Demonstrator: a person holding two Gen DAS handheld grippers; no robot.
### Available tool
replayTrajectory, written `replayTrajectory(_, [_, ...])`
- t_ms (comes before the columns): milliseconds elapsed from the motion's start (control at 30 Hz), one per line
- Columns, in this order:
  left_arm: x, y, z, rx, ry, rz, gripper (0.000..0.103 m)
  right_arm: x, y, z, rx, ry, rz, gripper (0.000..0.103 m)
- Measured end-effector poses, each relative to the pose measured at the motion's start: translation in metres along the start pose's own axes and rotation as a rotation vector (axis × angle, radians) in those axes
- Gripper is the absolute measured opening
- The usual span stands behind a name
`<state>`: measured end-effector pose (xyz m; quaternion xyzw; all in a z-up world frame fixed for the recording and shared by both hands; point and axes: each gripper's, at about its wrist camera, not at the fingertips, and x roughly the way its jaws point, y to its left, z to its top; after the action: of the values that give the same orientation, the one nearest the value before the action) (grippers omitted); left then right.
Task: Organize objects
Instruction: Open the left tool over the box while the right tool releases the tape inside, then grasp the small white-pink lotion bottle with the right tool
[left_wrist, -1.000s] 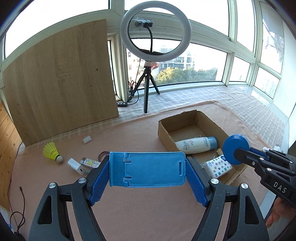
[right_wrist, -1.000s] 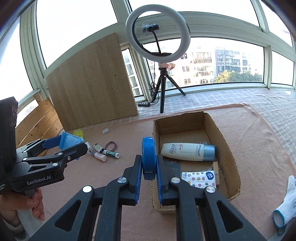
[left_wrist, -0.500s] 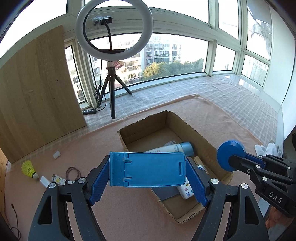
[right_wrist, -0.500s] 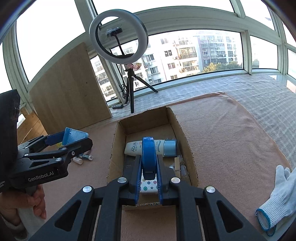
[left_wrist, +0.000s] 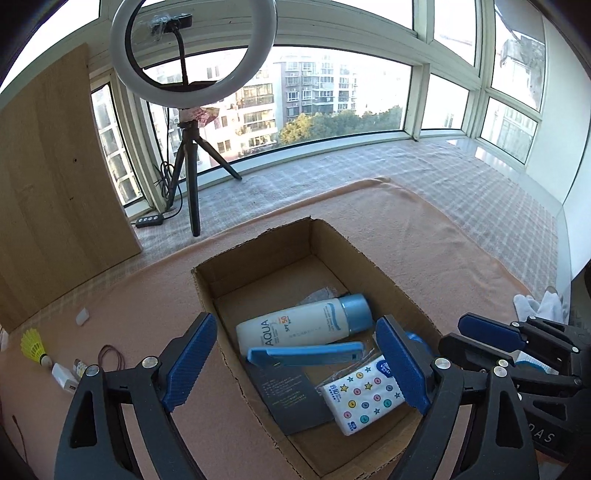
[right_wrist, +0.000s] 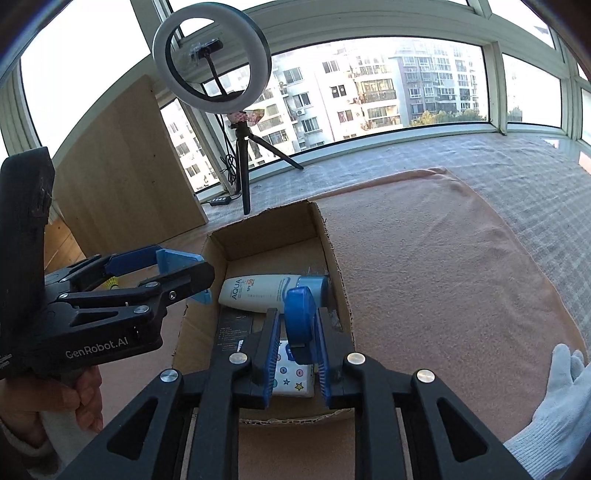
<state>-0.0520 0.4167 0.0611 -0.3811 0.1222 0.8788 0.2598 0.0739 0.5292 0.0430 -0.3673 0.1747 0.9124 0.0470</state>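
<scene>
The open cardboard box sits on the pink cloth below both grippers. My left gripper is over it with its jaws opening. The blue phone stand hangs loose between them and touches neither pad. My right gripper is also above the box with its jaws opening. The blue round disc stands on edge between the pads, with small gaps on both sides. Inside lie a white AQUA bottle, a star-printed tissue pack and a dark booklet.
Left of the box lie a yellow shuttlecock, a white charger, a hair tie and a small white block. A ring light on a tripod and a wooden board stand behind. A white glove lies at the right.
Both grippers moved forward and down to above the box. The left jaws widened and let go of the blue stand. The right jaws parted from the blue disc.
</scene>
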Motion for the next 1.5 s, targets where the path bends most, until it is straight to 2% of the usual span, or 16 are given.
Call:
replayTrajectory(200, [-0.006, 0.04, -0.016, -0.065, 0.014, 0.035, 0.093, -0.006, 0.005, -0.004, 0.018, -0.014, -0.042, 0.029])
replayTrajectory(333, [-0.023, 0.079, -0.038, -0.114, 0.014, 0.077, 0.095, -0.005, 0.023, -0.004, -0.001, -0.017, -0.051, 0.029])
replayTrajectory(467, [-0.044, 0.129, -0.071, -0.194, 0.029, 0.123, 0.095, 0.005, 0.063, -0.004, -0.052, -0.003, -0.023, 0.031])
replayTrajectory(567, [-0.063, 0.174, -0.102, -0.27, 0.031, 0.166, 0.096, 0.02, 0.106, -0.008, -0.121, 0.025, 0.018, 0.035])
replayTrajectory(667, [-0.083, 0.218, -0.135, -0.348, 0.044, 0.195, 0.096, 0.041, 0.155, -0.015, -0.209, 0.063, 0.053, 0.045])
replayTrajectory(833, [-0.123, 0.281, -0.18, -0.456, 0.034, 0.265, 0.096, 0.081, 0.23, -0.037, -0.359, 0.153, 0.118, 0.048])
replayTrajectory(933, [-0.145, 0.308, -0.203, -0.507, 0.027, 0.302, 0.096, 0.116, 0.262, -0.05, -0.45, 0.213, 0.148, 0.051])
replayTrajectory(1100, [-0.176, 0.339, -0.237, -0.573, 0.028, 0.344, 0.096, 0.193, 0.286, -0.059, -0.571, 0.316, 0.13, 0.051])
replayTrajectory(1167, [-0.187, 0.347, -0.249, -0.593, 0.027, 0.359, 0.096, 0.206, 0.292, -0.054, -0.608, 0.271, 0.128, 0.052])
replayTrajectory(1300, [-0.2, 0.358, -0.266, -0.628, 0.03, 0.386, 0.096, 0.227, 0.307, -0.045, -0.673, 0.285, 0.157, 0.051])
replayTrajectory(1400, [-0.202, 0.361, -0.27, -0.649, 0.03, 0.39, 0.096, 0.232, 0.318, -0.043, -0.712, 0.295, 0.171, 0.047])
replayTrajectory(1467, [-0.199, 0.36, -0.268, -0.648, 0.025, 0.371, 0.096, 0.231, 0.32, -0.043, -0.707, 0.305, 0.195, 0.023])
replayTrajectory(1500, [-0.196, 0.358, -0.267, -0.639, 0.02, 0.354, 0.096, 0.23, 0.322, -0.044, -0.708, 0.307, 0.203, 0.019])
